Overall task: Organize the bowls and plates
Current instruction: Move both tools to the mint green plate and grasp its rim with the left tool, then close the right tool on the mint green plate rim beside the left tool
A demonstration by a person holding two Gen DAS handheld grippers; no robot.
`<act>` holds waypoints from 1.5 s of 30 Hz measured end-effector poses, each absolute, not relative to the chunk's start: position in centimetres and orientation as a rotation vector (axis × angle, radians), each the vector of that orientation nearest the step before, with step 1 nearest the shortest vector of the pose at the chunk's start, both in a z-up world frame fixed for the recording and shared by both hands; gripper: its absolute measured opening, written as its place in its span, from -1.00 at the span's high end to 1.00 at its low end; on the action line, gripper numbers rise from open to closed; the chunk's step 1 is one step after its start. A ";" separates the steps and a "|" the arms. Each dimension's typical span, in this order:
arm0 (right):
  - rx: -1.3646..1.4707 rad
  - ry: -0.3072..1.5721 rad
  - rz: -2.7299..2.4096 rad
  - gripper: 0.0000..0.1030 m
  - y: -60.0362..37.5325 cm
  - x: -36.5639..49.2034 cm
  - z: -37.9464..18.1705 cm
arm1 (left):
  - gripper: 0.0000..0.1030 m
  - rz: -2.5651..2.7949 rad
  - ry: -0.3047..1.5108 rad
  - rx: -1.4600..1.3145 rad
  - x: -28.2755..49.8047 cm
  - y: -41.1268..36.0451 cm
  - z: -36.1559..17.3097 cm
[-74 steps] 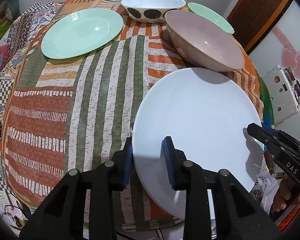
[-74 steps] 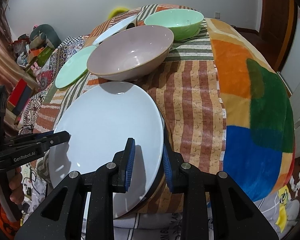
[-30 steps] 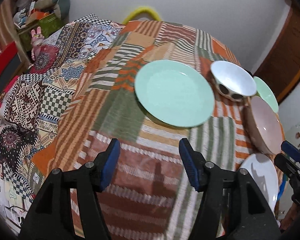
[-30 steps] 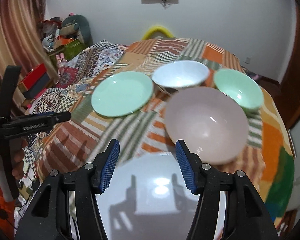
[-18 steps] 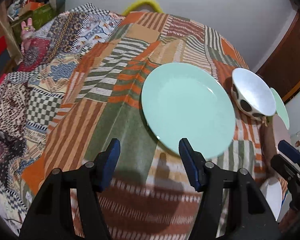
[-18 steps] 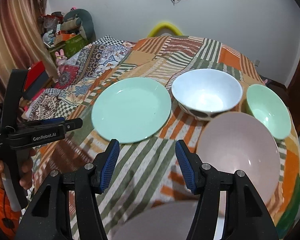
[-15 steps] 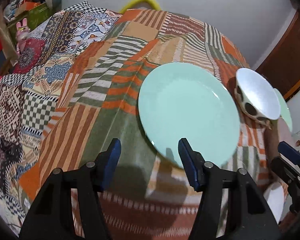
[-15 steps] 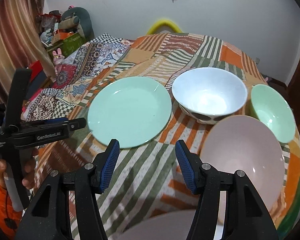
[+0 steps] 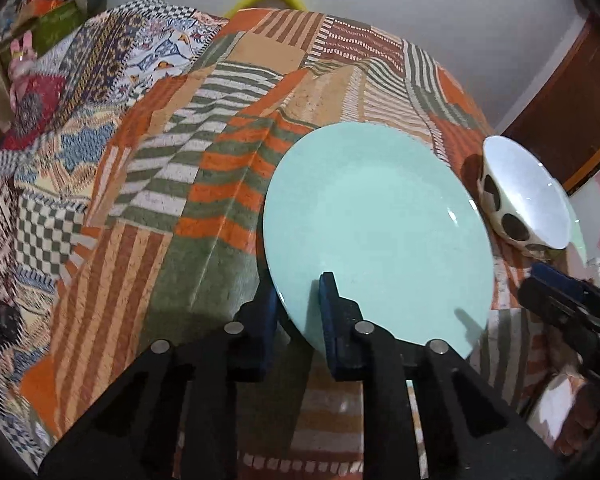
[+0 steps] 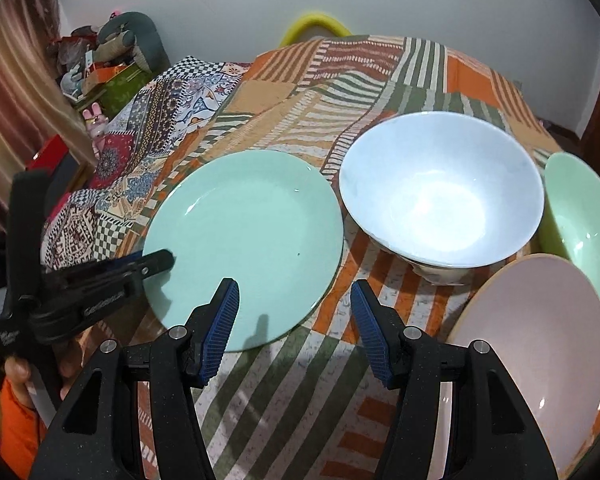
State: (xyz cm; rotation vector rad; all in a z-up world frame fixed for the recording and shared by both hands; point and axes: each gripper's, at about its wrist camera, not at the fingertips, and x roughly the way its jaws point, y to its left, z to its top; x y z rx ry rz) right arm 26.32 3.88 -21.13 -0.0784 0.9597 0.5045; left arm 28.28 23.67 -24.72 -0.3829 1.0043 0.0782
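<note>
A mint green plate (image 9: 376, 220) lies flat on the patchwork cloth. My left gripper (image 9: 298, 292) is shut on its near rim, one blue pad above and one under the edge; the right wrist view shows its tip (image 10: 156, 262) at the plate's (image 10: 244, 240) left edge. My right gripper (image 10: 294, 292) stands open over the plate's near right edge and the cloth, nothing between its fingers. A white bowl with dark spots (image 10: 440, 192) stands right of the plate. A pink bowl (image 10: 540, 344) is at the near right, and a green bowl (image 10: 584, 216) is at the far right.
The patchwork cloth (image 9: 148, 184) covers the whole table and drops off at the left. Boxes and soft toys (image 10: 100, 64) pile up at the far left. A yellow hoop (image 10: 314, 26) shows behind the table. A hand in an orange sleeve (image 10: 16, 392) holds the left gripper.
My left gripper came down and forward to the green plate and closed on its near rim. My right gripper moved forward over the table; the white plate left its view.
</note>
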 end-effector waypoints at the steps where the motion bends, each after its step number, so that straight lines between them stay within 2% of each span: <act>1: -0.083 0.962 0.501 -0.06 4.0 26.3 -21.2 | 0.63 0.077 1.006 -0.394 27.8 23.8 -24.7; 15: -0.170 0.976 0.569 -0.05 5.6 25.2 -21.5 | 0.62 0.102 1.054 -0.452 18.3 25.1 -24.4; 22: -0.212 1.036 0.621 -0.04 7.5 25.6 -23.0 | 0.56 0.189 1.022 -0.331 17.6 25.5 -22.9; 26: -0.222 1.083 0.634 0.10 8.6 26.1 -24.1 | 0.56 0.212 1.021 -0.328 18.8 26.4 -23.1; 34: -0.208 1.143 0.663 0.60 9.4 26.9 -25.0 | 0.54 0.164 1.059 -0.406 21.0 27.1 -25.3; 45: -0.210 1.102 0.660 0.60 8.4 24.8 -23.8 | 0.53 0.179 1.037 -0.392 18.9 25.3 -23.6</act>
